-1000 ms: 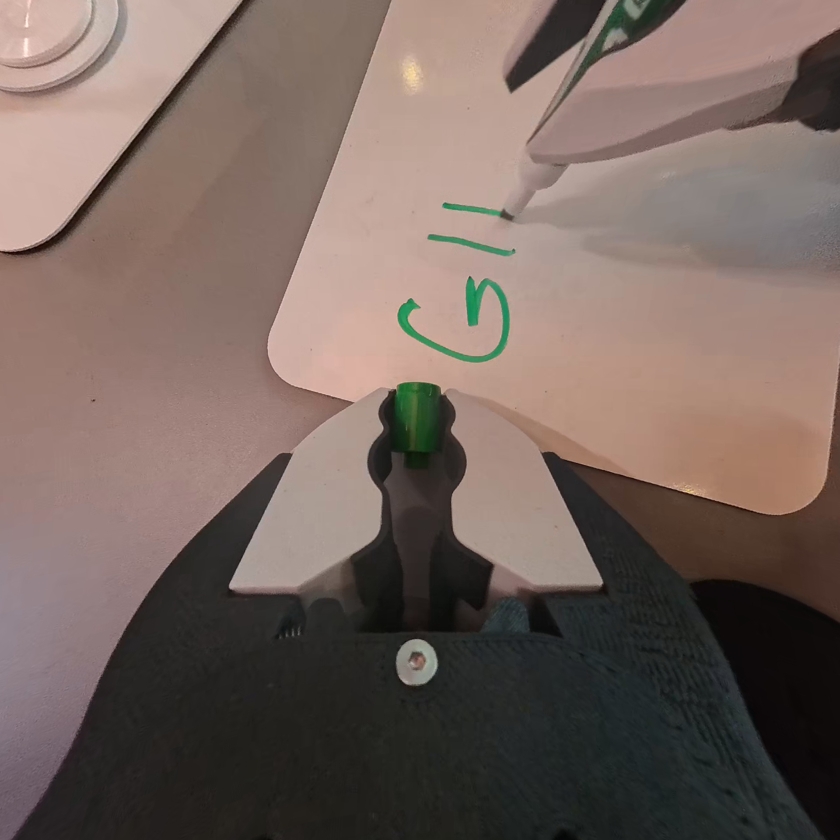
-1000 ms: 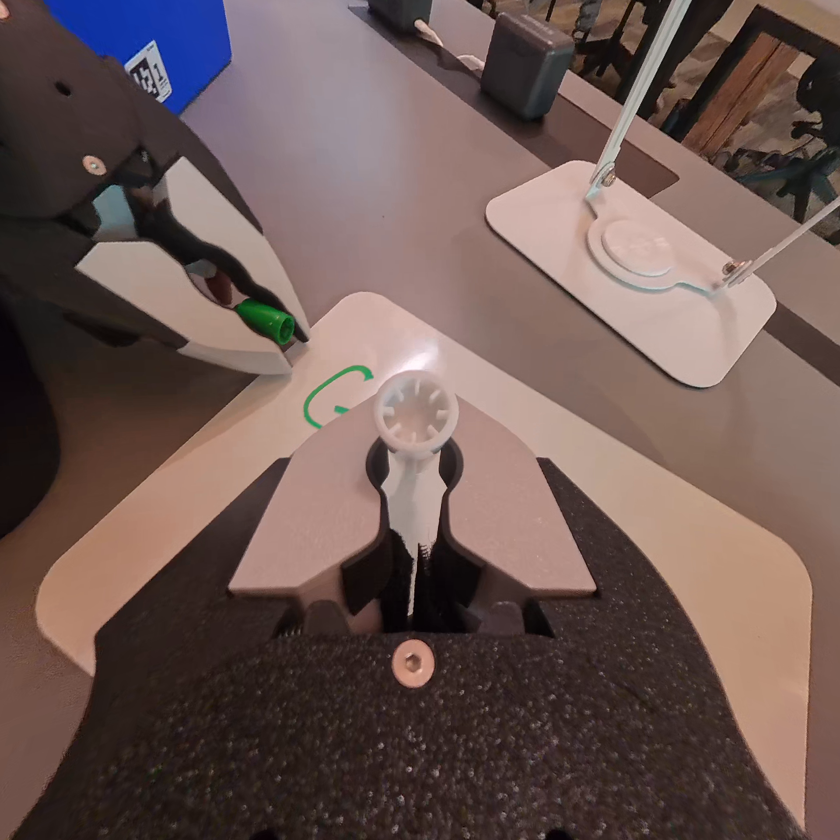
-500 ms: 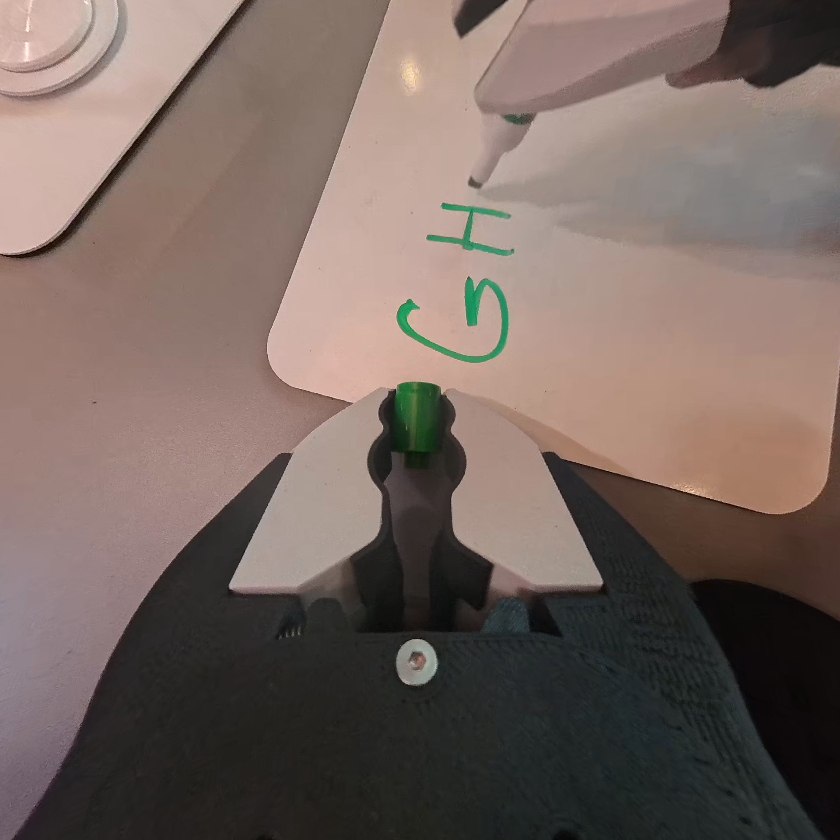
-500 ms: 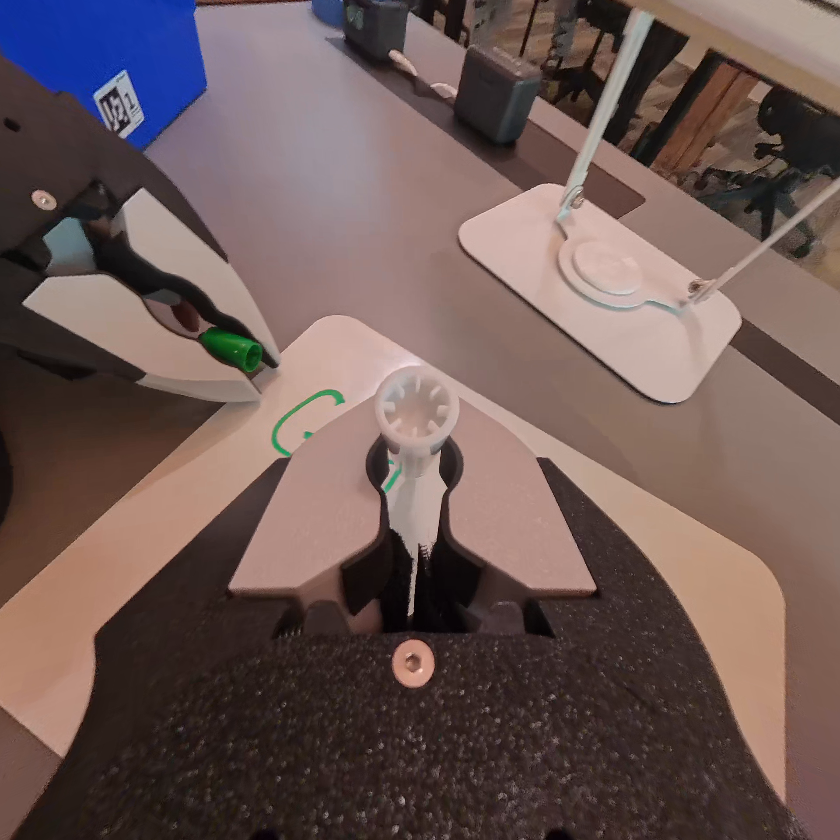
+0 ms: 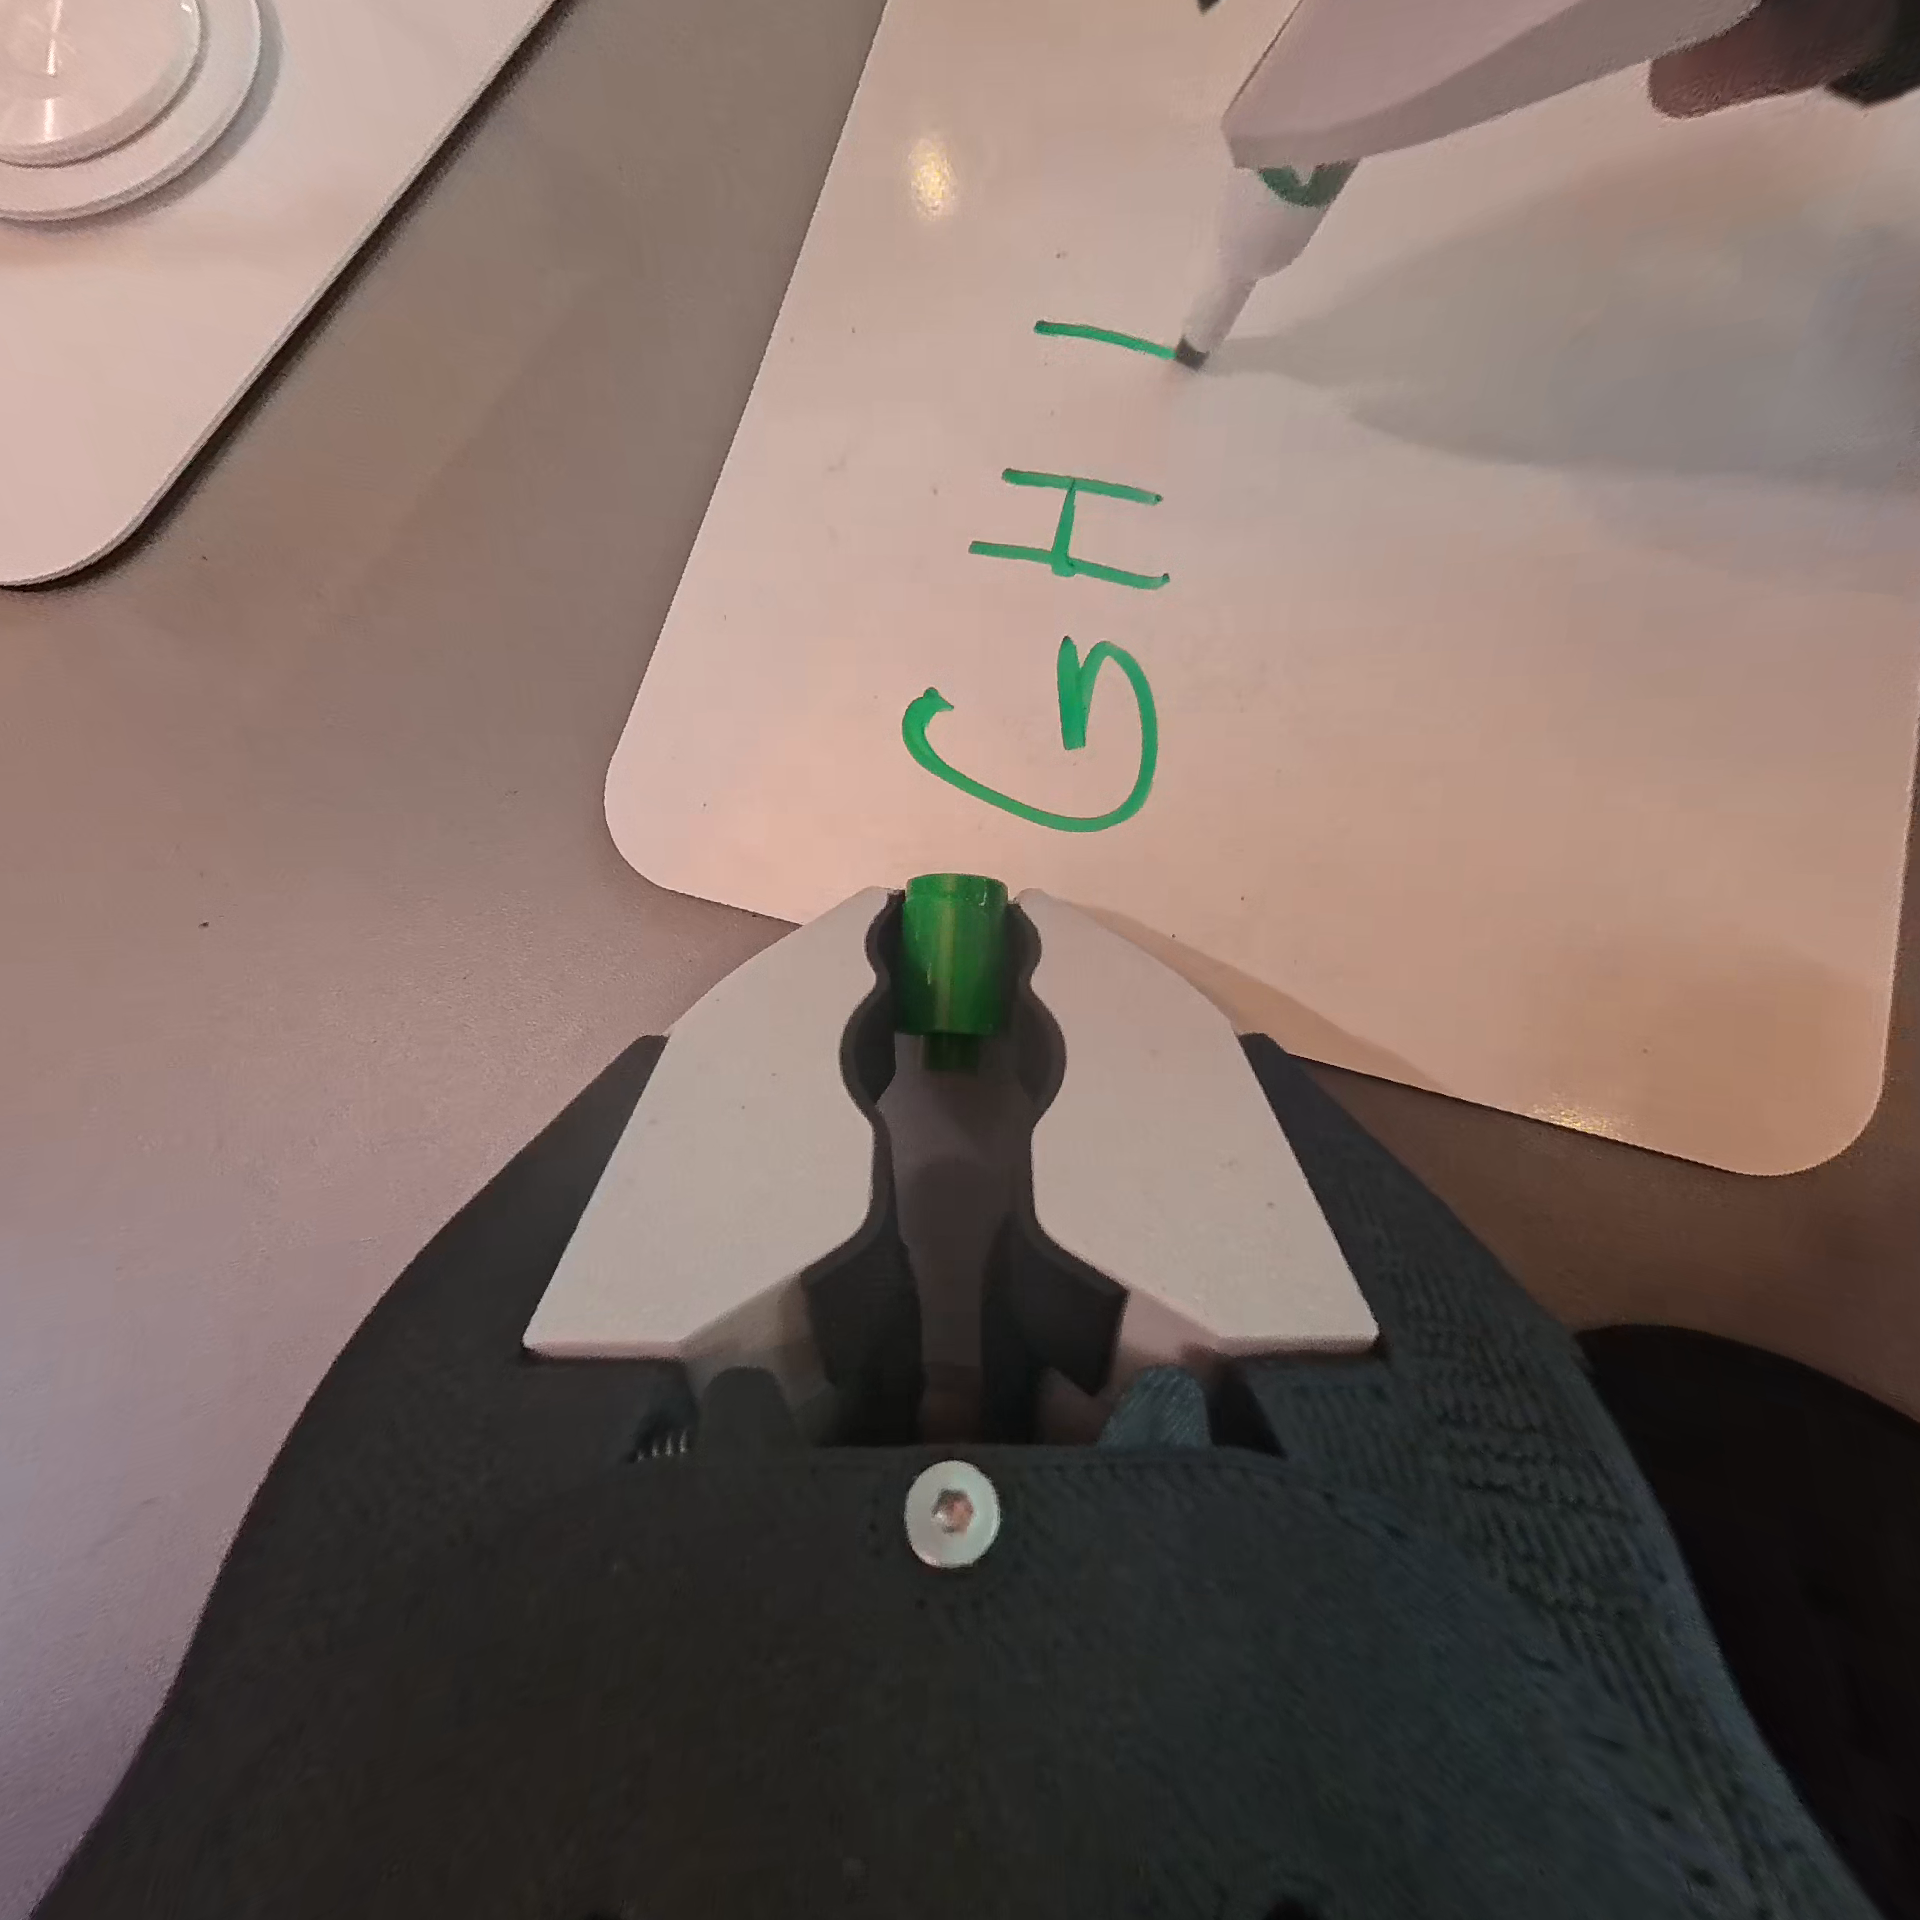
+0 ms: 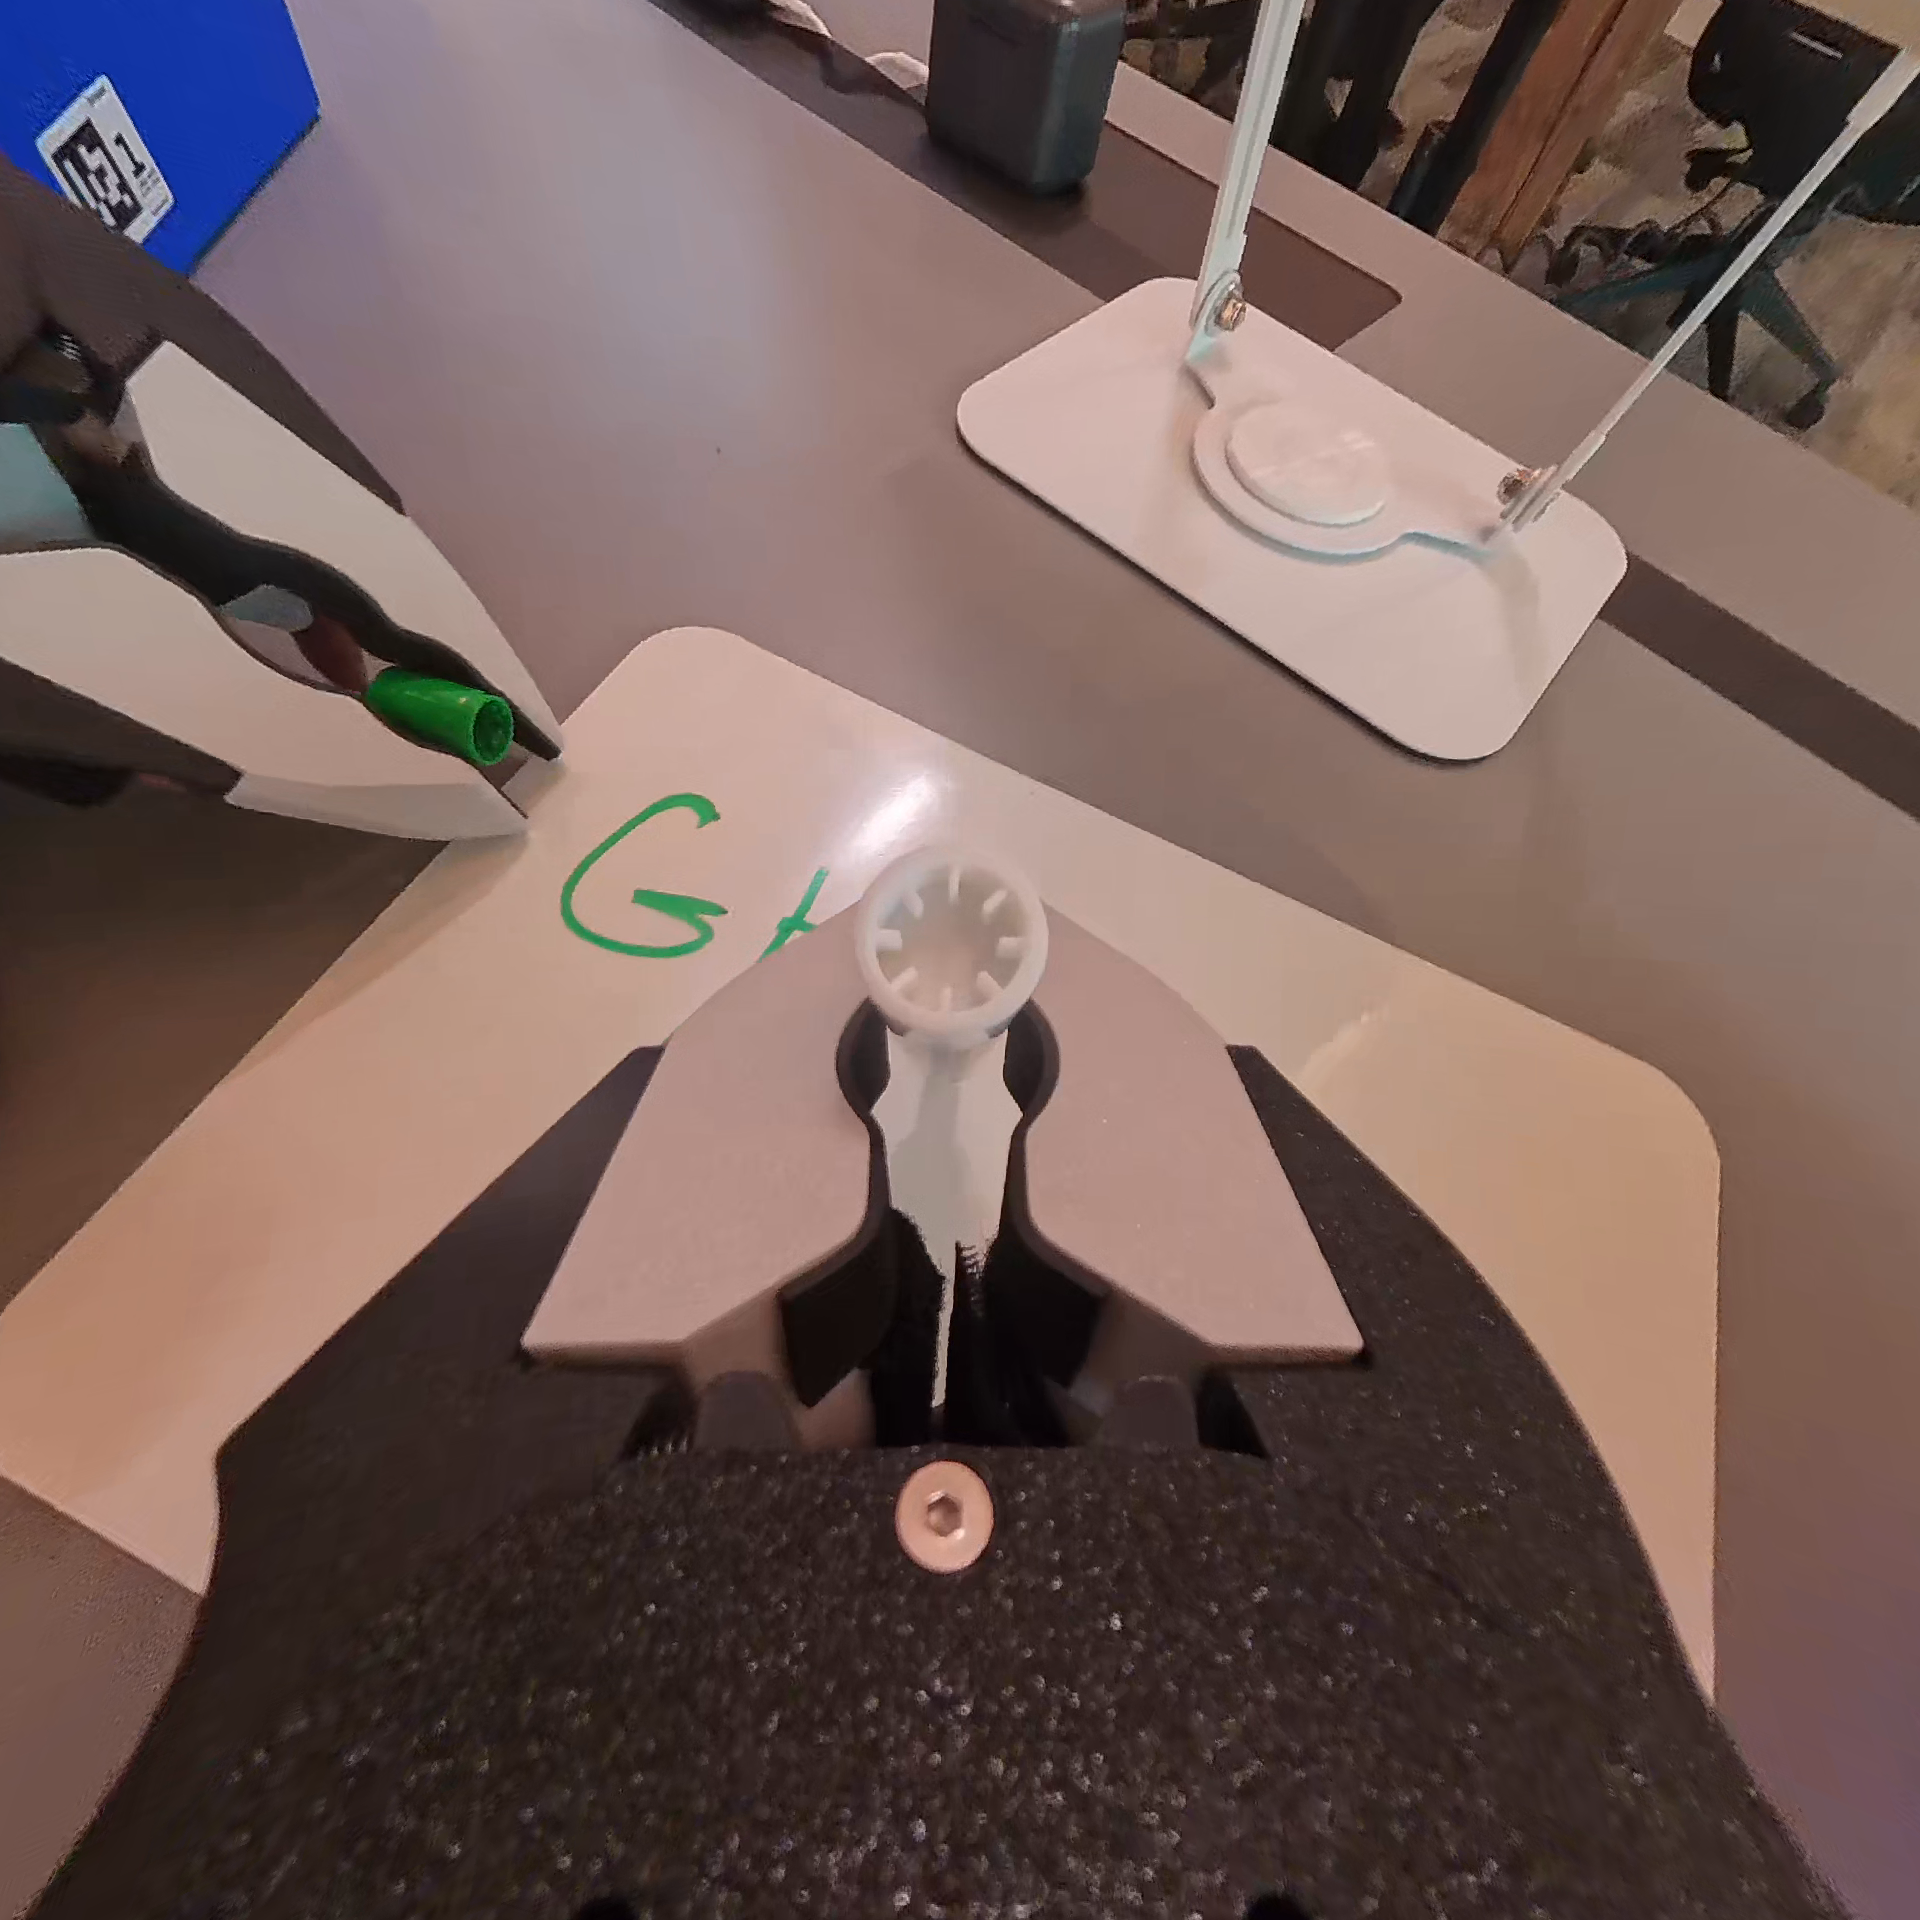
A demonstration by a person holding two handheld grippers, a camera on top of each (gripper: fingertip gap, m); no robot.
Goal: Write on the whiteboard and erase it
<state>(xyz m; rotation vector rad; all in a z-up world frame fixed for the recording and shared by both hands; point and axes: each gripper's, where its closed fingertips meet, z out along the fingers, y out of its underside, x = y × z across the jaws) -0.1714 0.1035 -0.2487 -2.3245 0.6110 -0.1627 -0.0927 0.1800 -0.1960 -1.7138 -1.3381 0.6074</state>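
Green marker cap [image 5: 951, 966] clenched in left gripper [image 5: 956, 904] at whiteboard [image 5: 1455, 779] edge on table [image 5: 312, 831]. White marker [image 5: 1242, 249] clamped in right gripper [image 6: 951, 997], tip touching whiteboard beside green strokes [image 5: 1070, 644].

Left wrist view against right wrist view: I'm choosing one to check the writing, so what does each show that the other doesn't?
Only the left wrist view shows the marker tip touching the whiteboard at the end of a fresh green stroke, plus the marks nearer the camera in full. Only the right wrist view shows the marker's white back end in the right tongs, a blue box and a dark grey case. Both show the green cap in the left tongs, and the white lamp base.
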